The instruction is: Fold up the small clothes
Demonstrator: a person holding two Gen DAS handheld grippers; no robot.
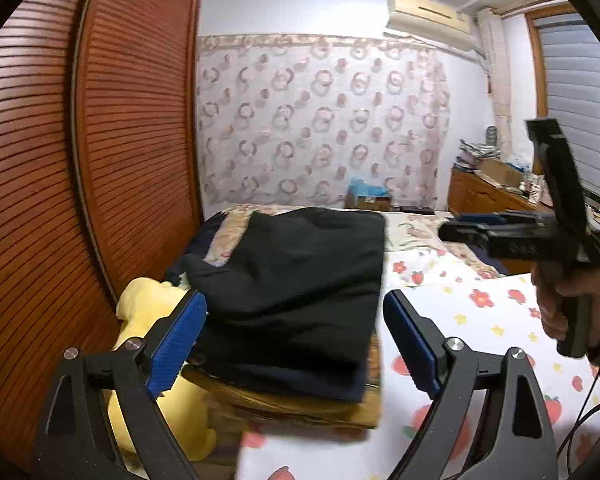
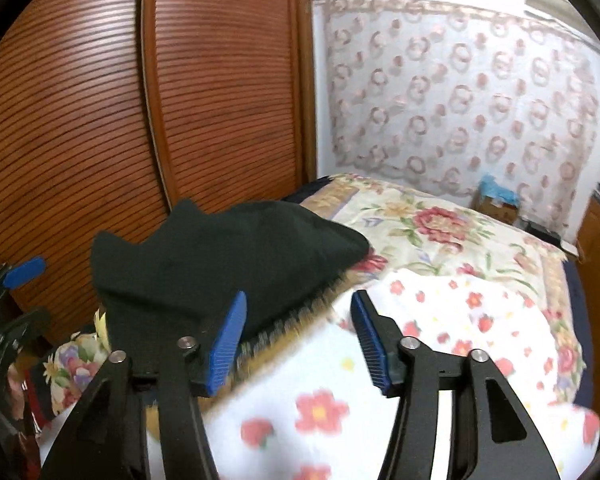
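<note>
- Right now you hold two grippers, one in each hand; each has two blue-padded fingers.
- Your left gripper (image 1: 294, 344) stands with its jaws spread wide, nothing pressed between the pads; the black garment (image 1: 296, 276) lies beyond and between the fingertips, not pinched.
- Your right gripper (image 2: 298, 338) is also parted, its pads touching no cloth; in the left wrist view your right hand (image 1: 568, 300) shows around its handle.
- One folded black garment sits on top of a stack near the wooden slatted wardrobe doors (image 1: 100, 140), two panels visible.
- Under it you can count at least two more layers: a dark navy piece (image 1: 300, 384) and a yellowish patterned one (image 1: 300, 412).
- One yellow plush toy (image 1: 148, 308) lies just beside the stack, against the wardrobe.
- One white strawberry-and-flower sheet (image 2: 440, 320) covers the bed beside the stack.
</note>
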